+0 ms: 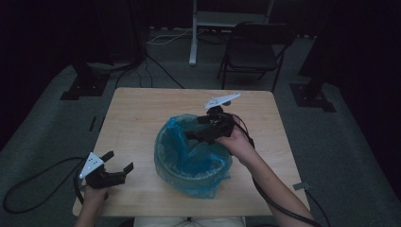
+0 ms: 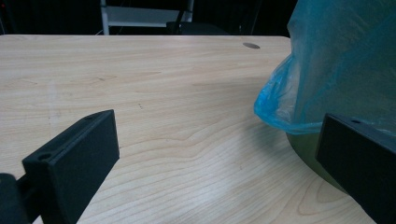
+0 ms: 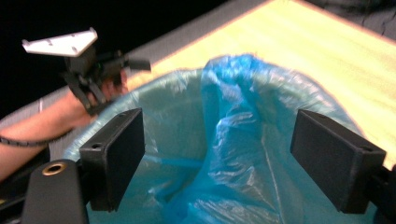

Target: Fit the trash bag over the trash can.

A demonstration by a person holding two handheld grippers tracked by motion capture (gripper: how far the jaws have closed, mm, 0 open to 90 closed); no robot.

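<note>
A round bin lined with a blue plastic bag (image 1: 194, 158) stands in the middle of the wooden table (image 1: 137, 118). My right gripper (image 1: 191, 133) hovers over the bin's far right rim, pointing inward. In the right gripper view this gripper (image 3: 217, 140) is open, and a raised fold of the bag (image 3: 233, 93) stands between its jaws without being pinched. My left gripper (image 1: 120, 161) rests open at the table's near left corner, apart from the bin. In the left gripper view the open gripper (image 2: 219, 135) faces bare tabletop, with the bag (image 2: 336, 70) draped over the olive bin wall (image 2: 303, 144) at the right.
A folding chair (image 1: 255, 47) and a white stand (image 1: 194, 33) sit on the floor beyond the table. Cables trail from both grippers off the near edge. The other gripper (image 3: 126, 63) shows past the bin in the right gripper view.
</note>
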